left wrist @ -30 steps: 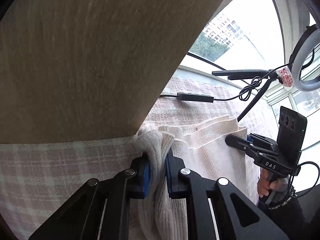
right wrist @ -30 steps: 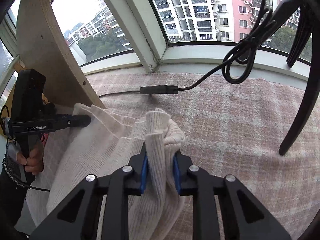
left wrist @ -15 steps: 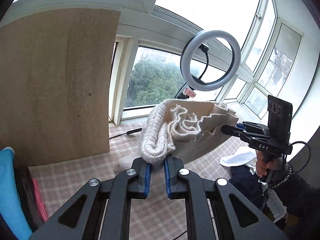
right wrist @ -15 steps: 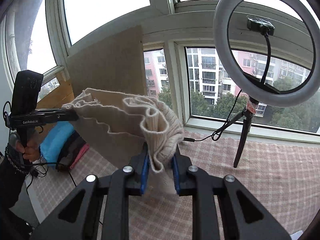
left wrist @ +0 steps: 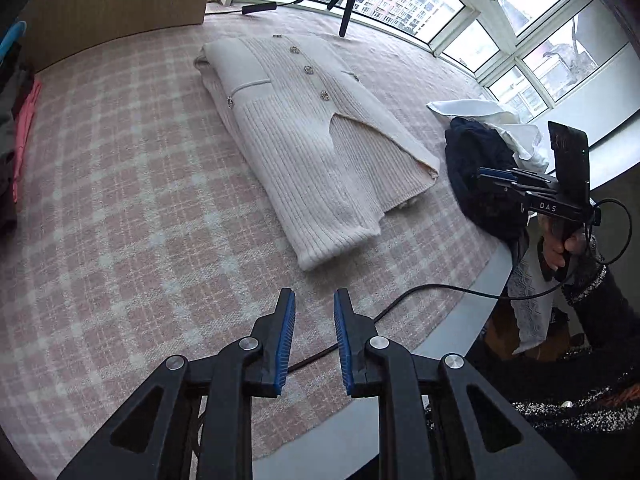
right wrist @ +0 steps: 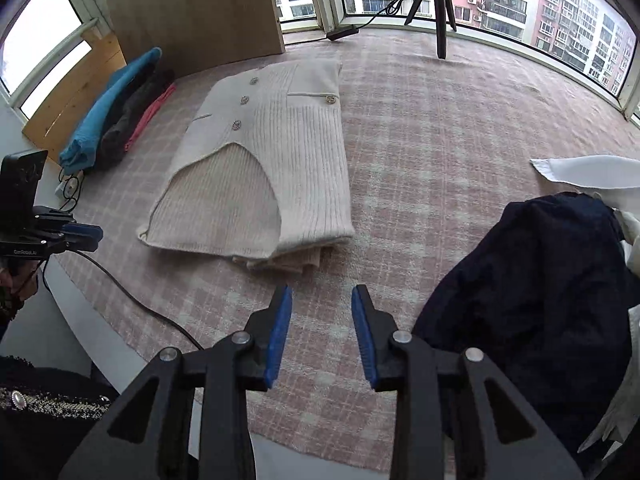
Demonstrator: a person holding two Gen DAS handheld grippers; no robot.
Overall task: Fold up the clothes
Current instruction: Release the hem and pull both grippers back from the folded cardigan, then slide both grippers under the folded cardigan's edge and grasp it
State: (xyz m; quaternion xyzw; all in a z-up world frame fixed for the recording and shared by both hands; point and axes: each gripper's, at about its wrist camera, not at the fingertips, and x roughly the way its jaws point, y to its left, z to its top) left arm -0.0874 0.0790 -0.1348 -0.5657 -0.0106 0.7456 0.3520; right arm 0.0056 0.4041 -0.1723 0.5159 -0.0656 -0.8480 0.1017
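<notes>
A cream ribbed cardigan (left wrist: 312,128) with round buttons lies folded lengthwise on the pink checked cloth; it also shows in the right wrist view (right wrist: 260,168). My left gripper (left wrist: 314,300) is open and empty, above the cloth just short of the cardigan's near end. My right gripper (right wrist: 321,296) is open and empty, just short of the cardigan's near hem. In the left wrist view the right gripper (left wrist: 504,178) hangs at the table's right edge. In the right wrist view the left gripper (right wrist: 80,234) is at the left edge.
A dark navy garment (right wrist: 532,296) and a white garment (right wrist: 592,172) lie at the right. Blue, dark and pink folded clothes (right wrist: 116,116) are stacked at the left by a wooden board (right wrist: 192,8). A tripod (right wrist: 436,4) and cable (right wrist: 132,300) stand on the cloth.
Both grippers held the cardigan up in the air; now it lies flat on the cloth, both grippers have let go, opened and drawn back toward the near edge.
</notes>
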